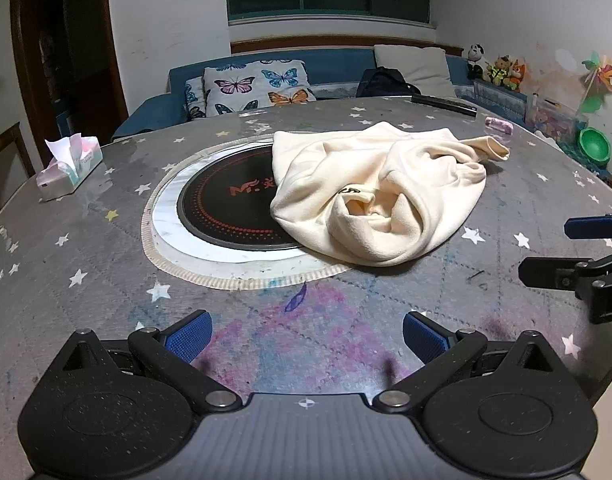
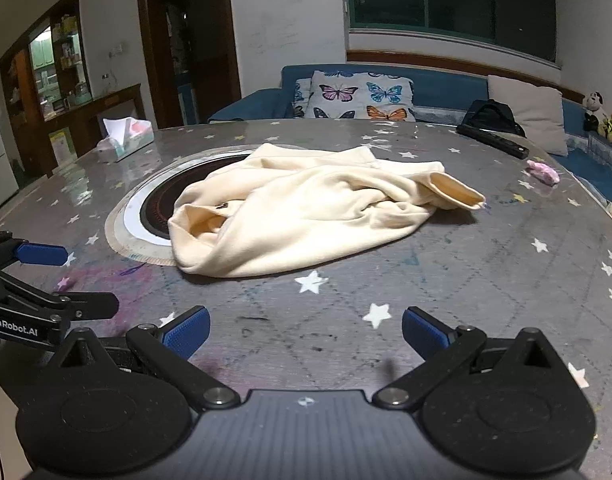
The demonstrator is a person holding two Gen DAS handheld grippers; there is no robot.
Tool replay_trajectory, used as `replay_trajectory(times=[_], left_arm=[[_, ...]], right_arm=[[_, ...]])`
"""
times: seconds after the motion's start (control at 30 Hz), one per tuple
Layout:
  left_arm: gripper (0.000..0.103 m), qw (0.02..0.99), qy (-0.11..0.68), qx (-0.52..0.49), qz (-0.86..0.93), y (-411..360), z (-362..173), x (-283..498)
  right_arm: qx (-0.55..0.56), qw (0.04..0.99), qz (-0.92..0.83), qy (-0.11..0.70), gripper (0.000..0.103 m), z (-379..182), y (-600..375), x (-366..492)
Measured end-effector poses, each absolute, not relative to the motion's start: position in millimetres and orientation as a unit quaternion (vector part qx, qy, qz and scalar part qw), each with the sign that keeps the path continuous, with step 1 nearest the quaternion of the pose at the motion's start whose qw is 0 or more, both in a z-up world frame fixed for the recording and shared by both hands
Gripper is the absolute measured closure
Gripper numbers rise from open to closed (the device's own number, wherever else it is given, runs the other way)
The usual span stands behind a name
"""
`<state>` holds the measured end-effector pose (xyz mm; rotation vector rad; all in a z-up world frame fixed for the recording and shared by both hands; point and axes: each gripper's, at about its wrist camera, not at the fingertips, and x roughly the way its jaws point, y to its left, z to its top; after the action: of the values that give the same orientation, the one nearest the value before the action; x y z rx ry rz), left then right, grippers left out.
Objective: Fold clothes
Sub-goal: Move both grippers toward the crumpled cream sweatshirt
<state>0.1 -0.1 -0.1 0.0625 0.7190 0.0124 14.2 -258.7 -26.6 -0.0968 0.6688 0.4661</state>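
We read "GenRobot.AI" in white on the black body of the left gripper (image 2: 62, 280), red "Mr." and further characters we cannot make out on the round black glass hotplate (image 1: 226, 208), a small dark unreadable mark on the crumpled cream fabric garment (image 1: 369, 192)

The left gripper (image 1: 306, 338) is built of matte black plastic, faintly speckled. Two round housings with recessed discs are set at 7 and 5 o'clock, each topped by a triangular cut-out. Linkage bars are fastened by silver pivot screws. The fingertips (image 1: 188, 336) are faced with ribbed blue pads. A grey ridged body with a small crosshair mark is seen at 6 o'clock. The right gripper (image 2: 306, 336) is of identical build. White lettering "GenRobot.AI" is printed on the left gripper's side, seen at 9 o'clock in the right wrist view.
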Motion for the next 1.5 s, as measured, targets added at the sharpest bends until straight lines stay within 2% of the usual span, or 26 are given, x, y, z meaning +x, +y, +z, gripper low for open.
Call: replay_trajectory(times=[1.5], left_arm=[[0.0,0.929,0.366,0.054,-0.026,-19,2,24]], right_arm=[[-0.051,0.903,0.228,0.362,0.0,-37,-244,32]])
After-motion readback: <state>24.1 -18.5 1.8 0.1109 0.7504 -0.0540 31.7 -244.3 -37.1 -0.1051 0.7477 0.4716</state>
